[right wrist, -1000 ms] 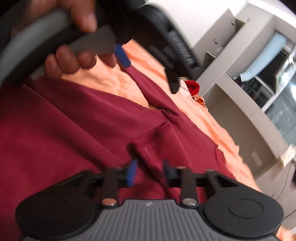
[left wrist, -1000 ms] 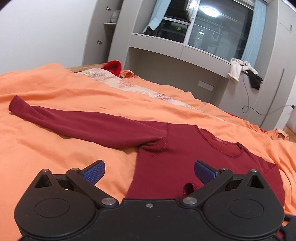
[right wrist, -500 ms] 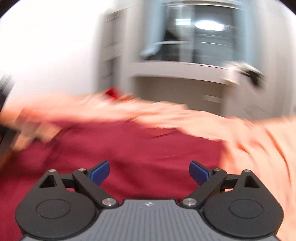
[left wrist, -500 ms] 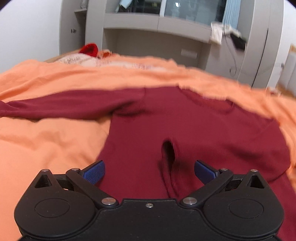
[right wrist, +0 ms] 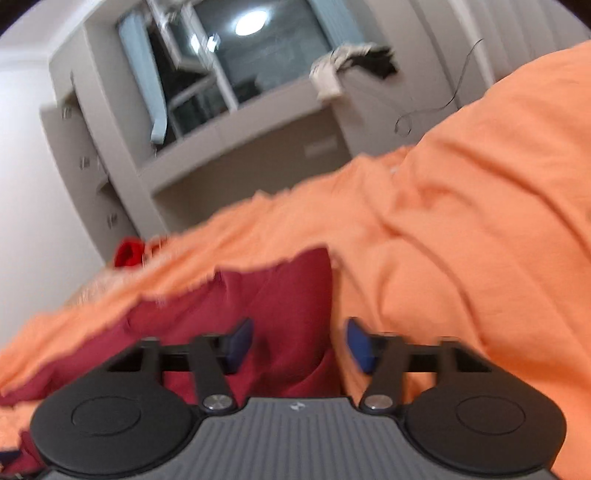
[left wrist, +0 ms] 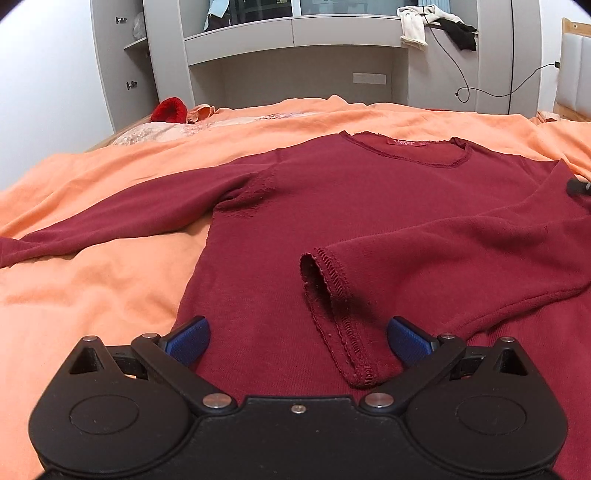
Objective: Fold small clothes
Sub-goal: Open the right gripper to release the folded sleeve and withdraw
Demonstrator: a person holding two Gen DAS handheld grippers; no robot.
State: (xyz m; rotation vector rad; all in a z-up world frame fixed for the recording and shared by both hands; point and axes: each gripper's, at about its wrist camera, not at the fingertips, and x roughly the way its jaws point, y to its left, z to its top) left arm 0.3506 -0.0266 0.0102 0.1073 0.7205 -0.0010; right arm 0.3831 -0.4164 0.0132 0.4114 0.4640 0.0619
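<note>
A dark red long-sleeved shirt lies flat on the orange bedspread. Its one sleeve stretches out to the left. The other sleeve is folded across the body, and its cuff rests between the wide-apart blue pads of my left gripper, which is open and low over the shirt. In the blurred, tilted right wrist view, my right gripper sits at the shirt's edge. Its jaws are closing with a fold of red fabric between them, and a gap still shows at the right pad.
A bright red item and a floral pillow lie at the bed's far left. Behind the bed stand grey built-in shelves with clothes draped on them and a hanging cable. Orange bedding spreads right of the shirt.
The right gripper let go of the sleeve, swung to the shirt's right edge and rolled; its jaws opened wide, then narrowed. The left gripper moved forward and lower over the shirt.
</note>
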